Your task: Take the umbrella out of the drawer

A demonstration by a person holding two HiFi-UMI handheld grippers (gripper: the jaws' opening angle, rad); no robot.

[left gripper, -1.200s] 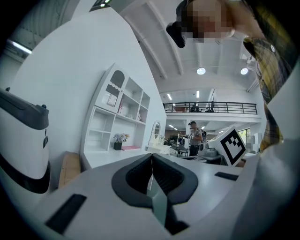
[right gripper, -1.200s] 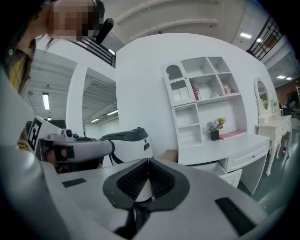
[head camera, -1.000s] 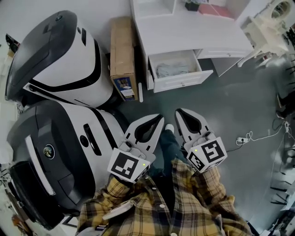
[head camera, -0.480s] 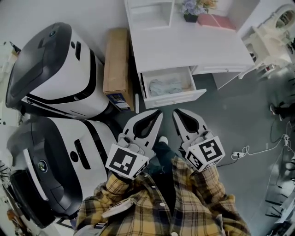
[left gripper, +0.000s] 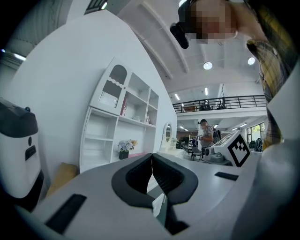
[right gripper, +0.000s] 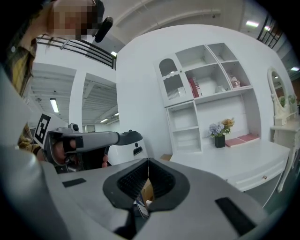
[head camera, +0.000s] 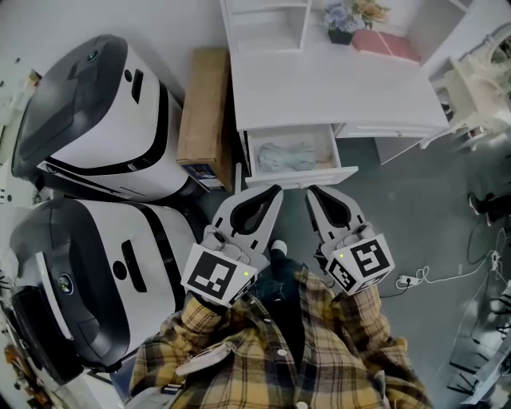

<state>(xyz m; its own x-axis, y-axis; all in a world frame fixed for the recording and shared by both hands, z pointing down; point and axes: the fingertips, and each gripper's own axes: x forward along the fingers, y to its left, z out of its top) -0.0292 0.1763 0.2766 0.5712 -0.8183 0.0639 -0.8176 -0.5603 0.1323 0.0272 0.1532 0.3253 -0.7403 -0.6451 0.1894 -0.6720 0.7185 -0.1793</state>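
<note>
The white desk (head camera: 335,88) has its left drawer (head camera: 303,176) pulled open. Inside lies a pale grey-blue folded bundle, the umbrella (head camera: 287,153) by its look. My left gripper (head camera: 276,189) and right gripper (head camera: 312,191) are held side by side, with their tips just short of the drawer's front panel. Both are shut with nothing between the jaws. In the left gripper view the left gripper (left gripper: 151,155) has its dark pads meeting. The right gripper (right gripper: 148,161) looks the same in the right gripper view. Neither touches the drawer or the umbrella.
A long cardboard box (head camera: 204,112) stands on the floor left of the desk. Two big white-and-black machines (head camera: 96,120) (head camera: 80,279) fill the left side. A flower pot (head camera: 342,17) and a pink book (head camera: 387,44) sit at the desk's back. A cable (head camera: 407,279) lies on the floor at the right.
Both grippers and the head have moved forward to the desk. The open drawer, far ahead of the tips a second ago, now lies right in front of them. The jaws stayed shut.
</note>
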